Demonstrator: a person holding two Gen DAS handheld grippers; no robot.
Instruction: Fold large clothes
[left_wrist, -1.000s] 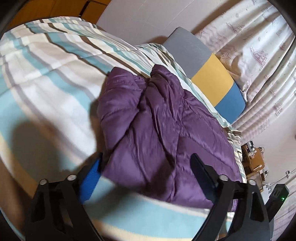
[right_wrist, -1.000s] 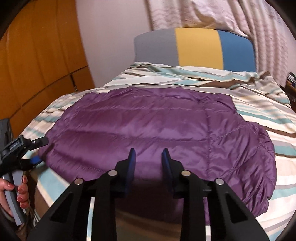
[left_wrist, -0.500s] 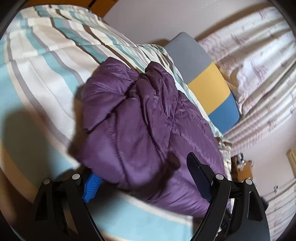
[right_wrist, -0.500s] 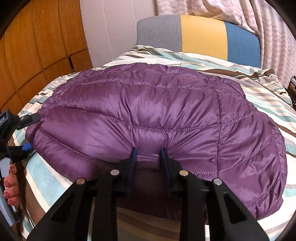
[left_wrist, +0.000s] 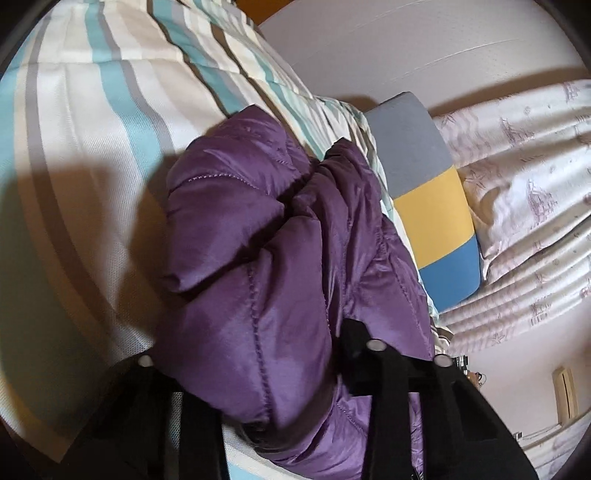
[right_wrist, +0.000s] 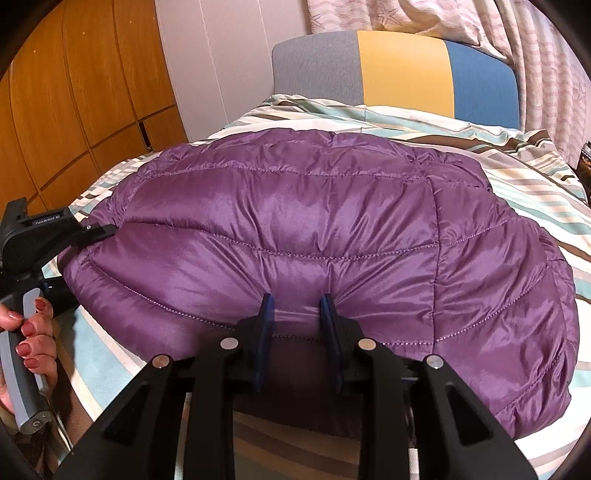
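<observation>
A purple quilted jacket (right_wrist: 314, 221) lies spread on the striped bed cover (right_wrist: 535, 192). My right gripper (right_wrist: 295, 321) is shut on its near hem, with fabric pinched between the blue pads. In the left wrist view the jacket (left_wrist: 258, 240) bulges up as a thick fold between the fingers of my left gripper (left_wrist: 258, 343). Its jaws are closing on that fold; the right finger (left_wrist: 354, 332) presses the fabric and the left one is hidden behind it. The left gripper (right_wrist: 55, 236) also shows at the jacket's left edge, held by a hand (right_wrist: 33, 332).
A grey, yellow and blue headboard (right_wrist: 402, 70) stands at the far end of the bed, with patterned curtains (left_wrist: 535, 184) behind it. Wooden wardrobe doors (right_wrist: 74, 92) line the left side. Bare striped cover (left_wrist: 92, 110) lies left of the jacket.
The left gripper rolled, came in over the jacket's edge and narrowed its jaws around a fold. The right gripper kept its pinch on the hem and the jacket puffed up nearer to it.
</observation>
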